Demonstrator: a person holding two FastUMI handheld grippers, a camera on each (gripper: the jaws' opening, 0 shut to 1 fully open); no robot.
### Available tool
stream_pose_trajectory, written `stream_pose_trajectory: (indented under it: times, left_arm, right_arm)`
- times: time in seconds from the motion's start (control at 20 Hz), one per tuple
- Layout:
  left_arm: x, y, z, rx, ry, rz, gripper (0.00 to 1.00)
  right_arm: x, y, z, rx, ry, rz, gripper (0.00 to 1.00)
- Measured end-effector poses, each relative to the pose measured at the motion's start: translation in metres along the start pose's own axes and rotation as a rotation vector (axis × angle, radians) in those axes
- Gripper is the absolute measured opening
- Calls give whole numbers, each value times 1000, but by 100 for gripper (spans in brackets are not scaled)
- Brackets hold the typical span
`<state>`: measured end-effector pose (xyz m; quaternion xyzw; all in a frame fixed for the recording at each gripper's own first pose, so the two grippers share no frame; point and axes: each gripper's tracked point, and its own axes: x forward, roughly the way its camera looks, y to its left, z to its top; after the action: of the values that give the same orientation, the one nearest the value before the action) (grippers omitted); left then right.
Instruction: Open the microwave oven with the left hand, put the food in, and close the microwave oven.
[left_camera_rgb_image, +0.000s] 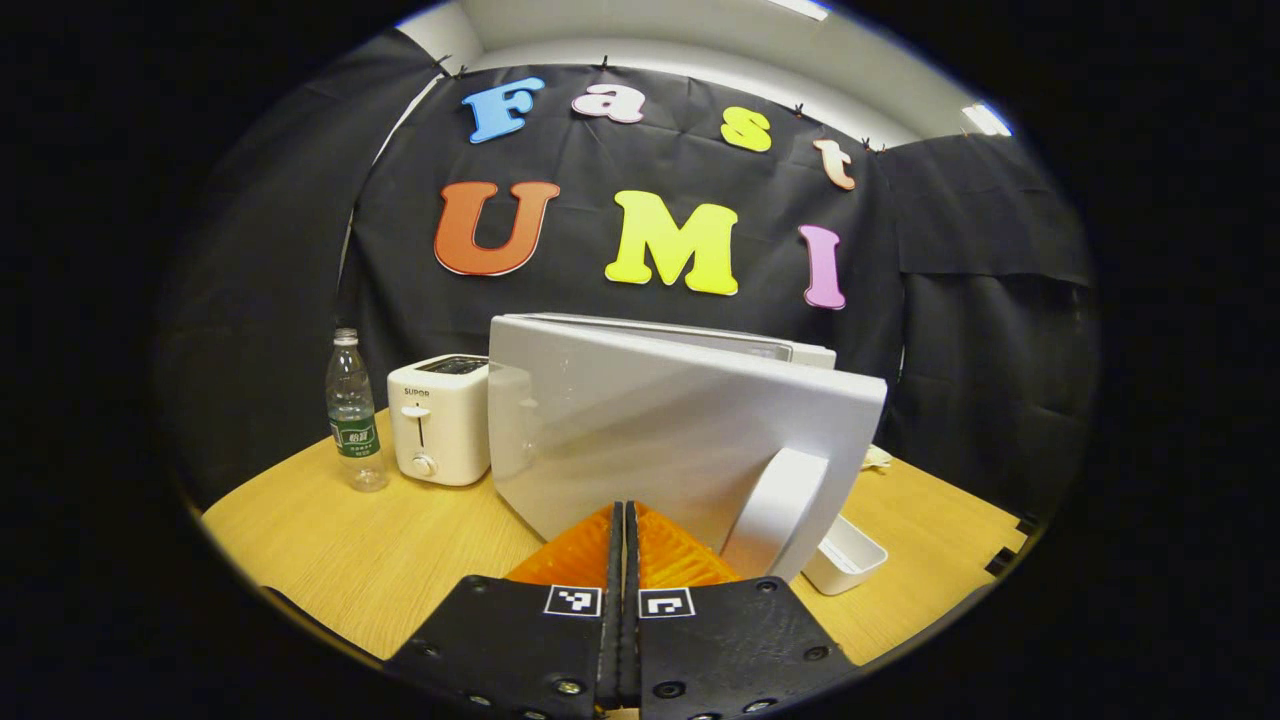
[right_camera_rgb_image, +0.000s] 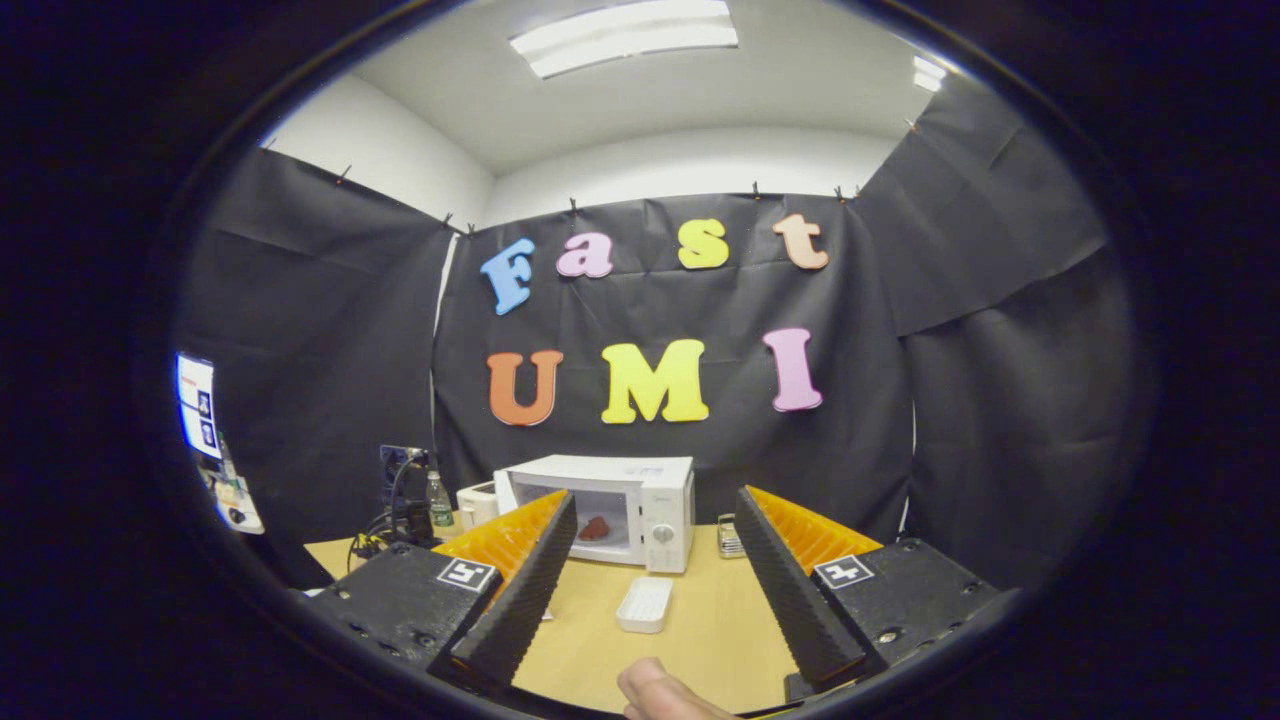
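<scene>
The white microwave (right_camera_rgb_image: 640, 490) stands at the back of the wooden table (right_camera_rgb_image: 700, 620), its door swung open and a red piece of food (right_camera_rgb_image: 595, 528) inside. In the left gripper view the door's grey outer face (left_camera_rgb_image: 660, 430) and white handle (left_camera_rgb_image: 780, 510) loom close. My left gripper (left_camera_rgb_image: 624, 510) is shut with nothing between its orange fingers, its tips right at the door's lower edge, left of the handle. Far back from the oven, my right gripper (right_camera_rgb_image: 655, 498) is open and empty. An empty white tray (right_camera_rgb_image: 645, 605) lies in front of the microwave.
A white toaster (left_camera_rgb_image: 440, 420) and a clear water bottle (left_camera_rgb_image: 353, 410) stand left of the microwave. The tray (left_camera_rgb_image: 850, 555) lies below the door's handle end. A dark device with cables (right_camera_rgb_image: 400, 500) sits at the table's left. A fingertip (right_camera_rgb_image: 655, 690) shows at the bottom edge.
</scene>
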<state>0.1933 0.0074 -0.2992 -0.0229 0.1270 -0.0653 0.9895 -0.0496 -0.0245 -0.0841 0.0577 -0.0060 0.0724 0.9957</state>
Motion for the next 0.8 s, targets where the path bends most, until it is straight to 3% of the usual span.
stream_pose_trajectory:
  times: [0.05,0.15,0.2,0.25,0.3,0.35,0.4,0.45,0.5,0.8]
  left_arm:
    - [6,-9,-3,4,8,-15,0]
    - [15,-18,-2,26,13,-17,0]
    - [23,-25,-4,25,18,-24,0]
    - [29,-29,-3,19,13,-30,0]
    - [36,-34,-3,7,12,-41,14]
    - [43,-38,-2,-3,11,-49,0]
    - [50,-42,-2,-11,10,-52,0]
    - [56,-45,0,-17,8,-51,0]
    - [63,-49,0,-18,6,-52,0]
    - [107,-62,18,-11,-5,-49,0]
  right_arm:
    - [1,-4,1,9,-7,-4,100]
    - [1,-13,-1,27,-8,-10,100]
    - [2,-18,-1,31,-8,-16,90]
    - [5,-23,-3,33,-6,-23,100]
    - [7,-26,-4,31,-5,-26,90]
    - [9,-29,-6,32,-2,-25,90]
    - [11,-30,-7,35,2,-21,100]
    - [14,-31,-8,38,3,-15,100]
    - [18,-34,-8,42,2,-12,90]
    - [47,-43,-13,56,-4,7,90]
